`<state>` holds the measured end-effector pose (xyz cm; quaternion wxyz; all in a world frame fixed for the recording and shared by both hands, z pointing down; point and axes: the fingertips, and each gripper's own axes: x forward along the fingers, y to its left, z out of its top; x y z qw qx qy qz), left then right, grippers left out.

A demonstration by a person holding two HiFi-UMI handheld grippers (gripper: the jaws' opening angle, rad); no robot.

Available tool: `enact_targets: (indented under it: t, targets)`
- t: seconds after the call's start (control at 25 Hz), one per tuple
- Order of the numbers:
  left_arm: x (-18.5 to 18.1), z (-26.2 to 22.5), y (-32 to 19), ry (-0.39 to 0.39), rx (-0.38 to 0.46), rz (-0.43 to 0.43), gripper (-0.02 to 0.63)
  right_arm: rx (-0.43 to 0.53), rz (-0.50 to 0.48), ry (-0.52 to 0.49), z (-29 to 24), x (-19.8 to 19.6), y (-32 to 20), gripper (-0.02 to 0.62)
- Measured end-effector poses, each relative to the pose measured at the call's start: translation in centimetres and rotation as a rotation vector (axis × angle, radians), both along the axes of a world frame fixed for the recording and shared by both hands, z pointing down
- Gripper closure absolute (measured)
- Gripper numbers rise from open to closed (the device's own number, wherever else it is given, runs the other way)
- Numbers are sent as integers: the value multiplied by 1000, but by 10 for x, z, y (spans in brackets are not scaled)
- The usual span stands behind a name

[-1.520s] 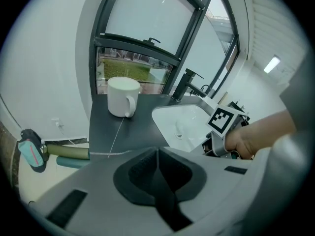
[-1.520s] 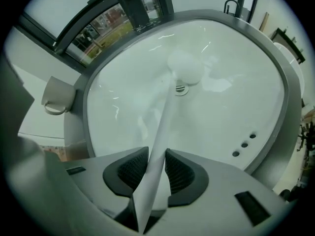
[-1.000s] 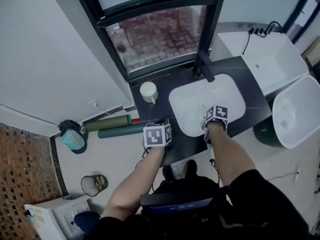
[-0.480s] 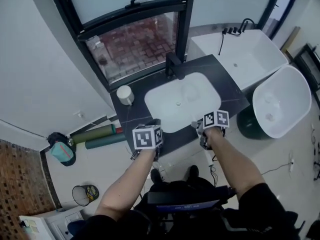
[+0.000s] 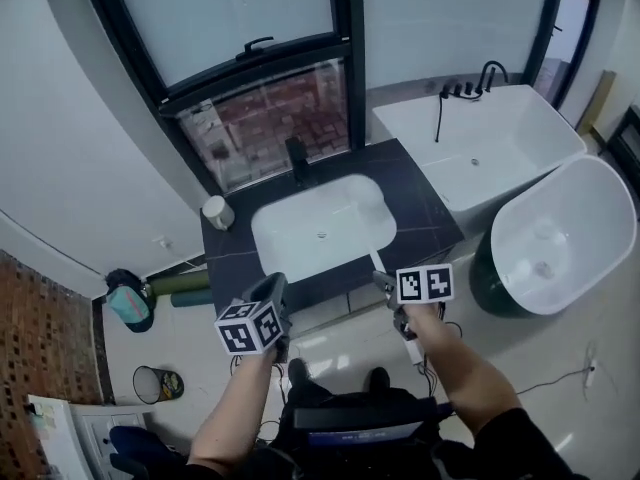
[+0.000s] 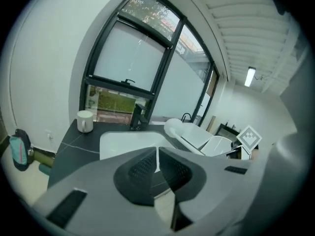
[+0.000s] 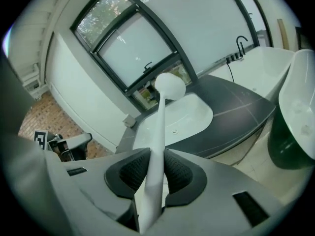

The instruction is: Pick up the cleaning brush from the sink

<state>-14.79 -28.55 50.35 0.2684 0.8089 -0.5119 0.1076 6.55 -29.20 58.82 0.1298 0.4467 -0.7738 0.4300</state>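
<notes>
Grippers sit nearest, 1 in each of the person's hands, short of the dark counter [image 5: 425, 218]. The right gripper [image 7: 156, 168] is clamped on the white handle of the cleaning brush [image 7: 159, 127], whose round head is up in the air, out of the sink [image 5: 275, 233]. The left gripper [image 6: 157, 165] has its 2 pads pressed together on nothing. Behind the sink stand a black faucet [image 5: 297, 158] and a white mug [image 5: 215, 211], then the window [image 5: 260, 108].

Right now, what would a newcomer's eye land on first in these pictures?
The white cleaning brush stands out, its handle clamped in the jaws of the right gripper, held out in front of the counter. Beyond it lies the white sink set in that dark counter under the window, with a white bathtub to its right.
</notes>
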Motion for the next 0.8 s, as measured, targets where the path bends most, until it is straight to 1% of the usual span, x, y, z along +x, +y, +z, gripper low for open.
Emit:
enact_targets:
  t: [0.12,0.24,0.32,0.4,0.48,0.56,0.72,0.8]
  targets:
    - [18,-31,25,-14,86,-27,589,77,-9,-24,-33,30,16,520]
    - [23,-58,49,-12,173,-34,592,166,-20,-43,-66,40,28,520]
    - [28,-71,63,-26,240,-1,592,237,-27,-72,-91,41,34,521]
    - [39,-77,78,-48,302,62,592,300,-29,-108,-113,41,45,520]
    - [44,-77,91,-71,349,91,592,359,-30,-105,-129,41,60,520]
    - [38,-77,97,-72,381,54,598,434,-31,-84,-142,40,71,520]
    - [29,-79,125,-9,404,-40,603,577,-46,-52,-171,45,98,520]
    - [33,-86,136,-12,417,-65,603,633,-51,-41,-186,55,109,520]
